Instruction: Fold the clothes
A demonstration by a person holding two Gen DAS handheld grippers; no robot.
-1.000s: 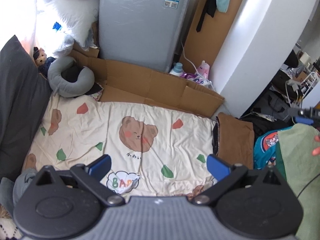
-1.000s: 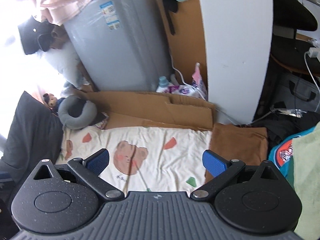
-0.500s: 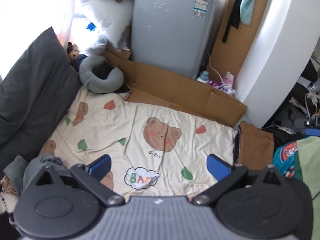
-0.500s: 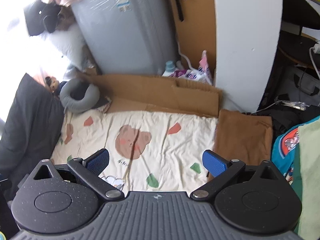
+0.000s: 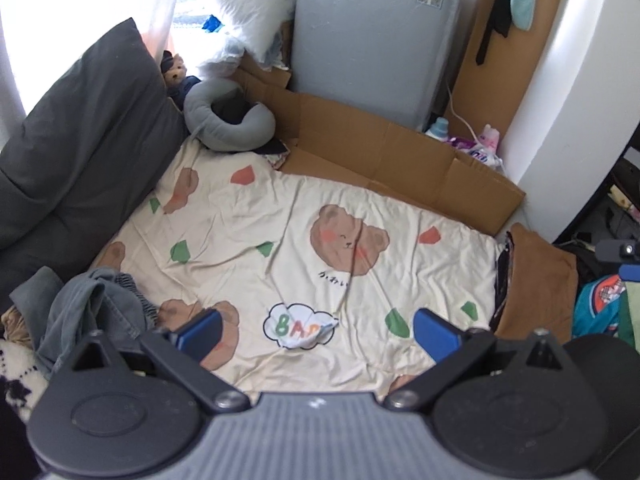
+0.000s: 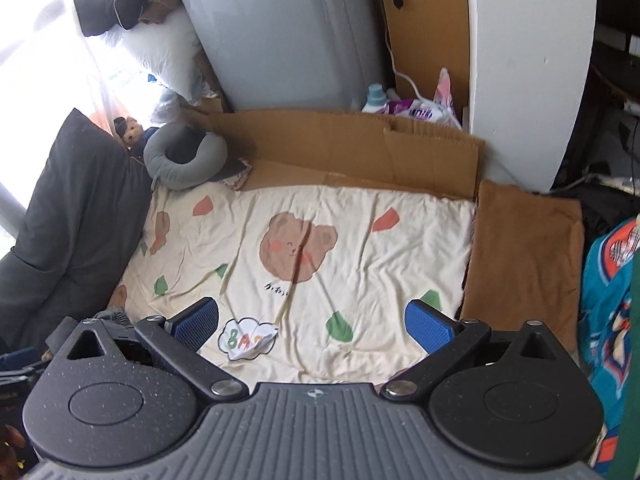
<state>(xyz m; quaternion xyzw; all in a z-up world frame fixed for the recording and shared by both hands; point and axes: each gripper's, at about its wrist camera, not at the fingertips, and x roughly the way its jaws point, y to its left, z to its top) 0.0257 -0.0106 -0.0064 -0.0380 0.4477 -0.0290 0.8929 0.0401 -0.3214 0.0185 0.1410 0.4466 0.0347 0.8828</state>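
A crumpled grey-blue garment [image 5: 96, 312] lies in a heap at the near left of a cream bear-print sheet [image 5: 280, 248]; only its edge [image 6: 114, 316] shows in the right wrist view. A folded brown garment [image 5: 536, 276] [image 6: 524, 256] lies flat just right of the sheet [image 6: 280, 248]. A teal printed garment [image 5: 596, 308] [image 6: 612, 304] sits at the far right. My left gripper [image 5: 318, 332] hovers open above the sheet's near edge, holding nothing. My right gripper [image 6: 312, 322] is likewise open and empty above the sheet.
A dark grey cushion [image 5: 76, 160] borders the sheet on the left. A grey neck pillow [image 5: 228, 128] and a small doll [image 5: 174, 70] sit at the back left. Flattened cardboard [image 5: 384, 160], a grey appliance [image 5: 360, 40], bottles [image 5: 438, 128] and a white pillar [image 5: 568, 100] stand behind.
Both views have swung left and downward over the sheet. The grey-blue heap came into the left wrist view. Both grippers stayed open.
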